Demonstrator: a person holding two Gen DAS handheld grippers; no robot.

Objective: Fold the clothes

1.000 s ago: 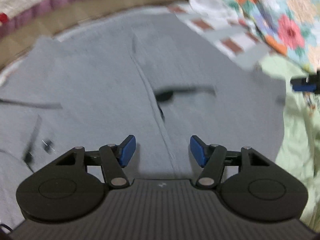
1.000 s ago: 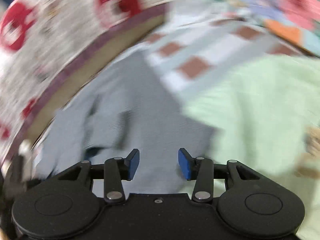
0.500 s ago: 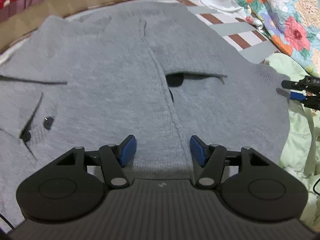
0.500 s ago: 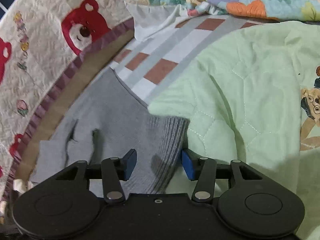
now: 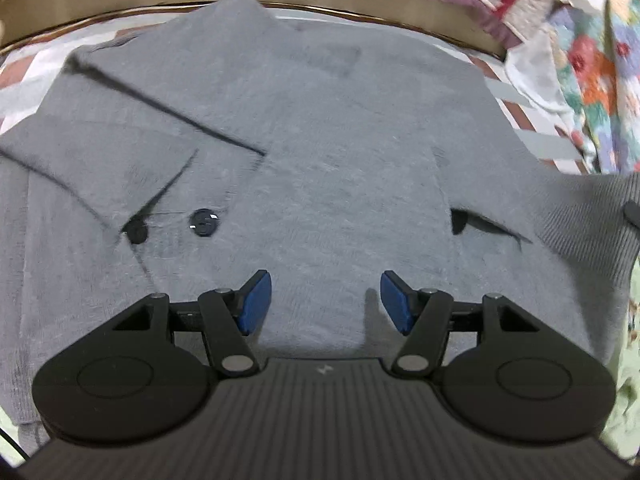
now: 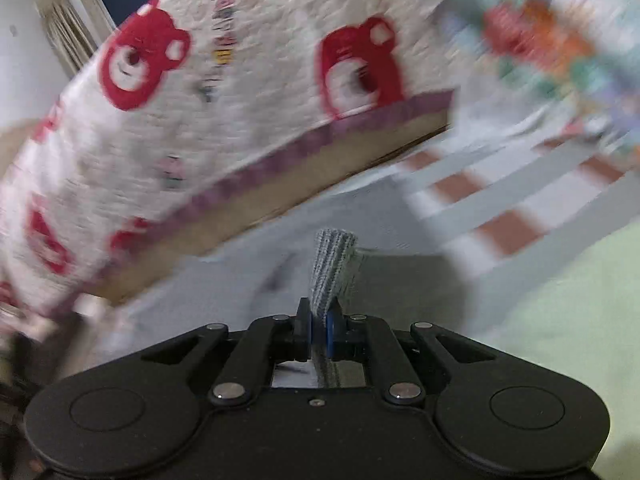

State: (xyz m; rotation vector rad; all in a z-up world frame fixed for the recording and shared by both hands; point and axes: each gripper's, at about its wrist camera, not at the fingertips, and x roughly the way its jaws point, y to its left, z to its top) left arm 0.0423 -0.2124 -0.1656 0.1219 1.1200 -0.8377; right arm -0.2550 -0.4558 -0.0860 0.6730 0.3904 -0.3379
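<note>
1. Left hand-held gripper (image 5: pixel 325 300): the blue-padded jaws stand apart with nothing between them. They hover just above the lower front panel of the grey knitted cardigan (image 5: pixel 320 152).
2. Grey knitted cardigan: it lies spread flat on the bed, filling most of the left wrist view. Two dark round buttons (image 5: pixel 204 222) sit on the cardigan's front, left of the left hand-held gripper. A folded lapel edge runs diagonally above the buttons.
3. Slit pocket opening (image 5: pixel 480 226): it shows dark on the cardigan, right of the left hand-held gripper.
4. Right hand-held gripper (image 6: pixel 319 330): its jaws have just been closing and are now clamped on the ribbed cuff of the cardigan (image 6: pixel 332 268). The cuff stands up out of the jaws, raised off the rest of the cardigan.
5. Pale green quilted blanket (image 6: pixel 560 300): it lies beside the cardigan, at the right.
6. Grey, white and brick-red checked bed sheet (image 6: pixel 500 200): it lies beyond the cardigan.
7. White quilt with red bear prints (image 6: pixel 200 92): it rises behind the cardigan. A flowered multicolour quilt (image 5: pixel 592 68) lies at the cardigan's far right, blurred.
</note>
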